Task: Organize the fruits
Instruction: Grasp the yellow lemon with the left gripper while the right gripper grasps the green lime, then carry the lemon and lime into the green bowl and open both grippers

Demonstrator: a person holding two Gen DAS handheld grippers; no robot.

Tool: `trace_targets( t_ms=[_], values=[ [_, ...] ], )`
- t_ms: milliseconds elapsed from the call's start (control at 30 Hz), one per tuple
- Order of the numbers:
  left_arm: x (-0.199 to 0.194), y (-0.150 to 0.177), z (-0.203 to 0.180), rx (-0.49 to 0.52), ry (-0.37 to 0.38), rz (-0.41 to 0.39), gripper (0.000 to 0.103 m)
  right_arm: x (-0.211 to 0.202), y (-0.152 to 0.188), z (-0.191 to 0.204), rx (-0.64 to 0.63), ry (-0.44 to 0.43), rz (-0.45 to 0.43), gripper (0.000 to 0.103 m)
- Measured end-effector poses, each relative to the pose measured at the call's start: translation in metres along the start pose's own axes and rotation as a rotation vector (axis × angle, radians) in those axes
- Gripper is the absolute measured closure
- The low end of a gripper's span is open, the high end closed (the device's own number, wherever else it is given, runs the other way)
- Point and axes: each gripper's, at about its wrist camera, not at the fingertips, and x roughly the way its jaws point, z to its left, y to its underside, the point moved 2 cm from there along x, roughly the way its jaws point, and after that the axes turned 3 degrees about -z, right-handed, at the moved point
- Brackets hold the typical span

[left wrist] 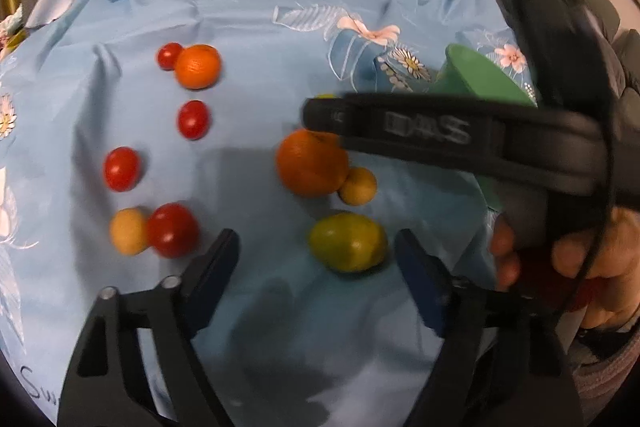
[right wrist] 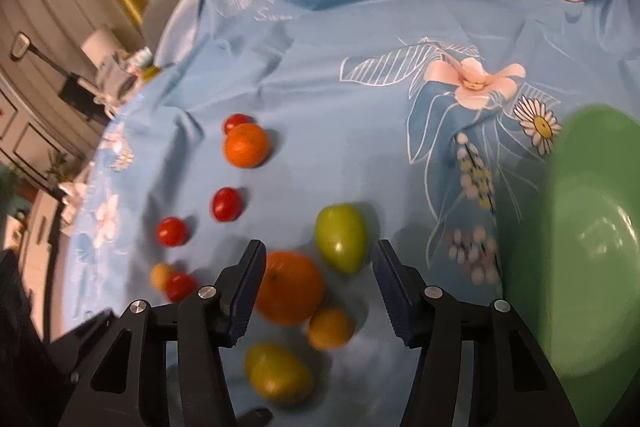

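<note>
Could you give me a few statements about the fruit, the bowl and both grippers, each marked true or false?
1. Both grippers are open and hold nothing. True: the left gripper and the right gripper both show spread fingers with no fruit clamped.
2. The green bowl already holds several tomatoes. False: no fruit shows inside it.
3. The large orange touches a small yellow-orange fruit. True.
4. The fruit lies on a bare wooden table. False: it lies on a blue floral cloth.
5. A small red tomato sits against the smaller orange. True.
6. All the fruit is red. False: there is also a green tomato.
</note>
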Motion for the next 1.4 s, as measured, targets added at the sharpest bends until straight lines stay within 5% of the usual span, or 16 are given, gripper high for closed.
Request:
trace_targets(
  t_ms=[233,367,1400],
  values=[
    [0.020,-0.004,-0.002,-0.012,0.024,0.020,0.039,0.029,-0.011,-0.017,0.025,0.019,0.074,0.056],
    [0.026,-0.005,-0.008,0.012,0.019,0.018,0.058,0.031,-0.014,-0.022,0.027,0.004,0.084,0.064],
    [-0.027,0.004,0.043,-0.095,-0.065,-0.085,0.059,-0.022,0.019,-0.015,0.088,-0.132,-0.019,0.067]
  ],
)
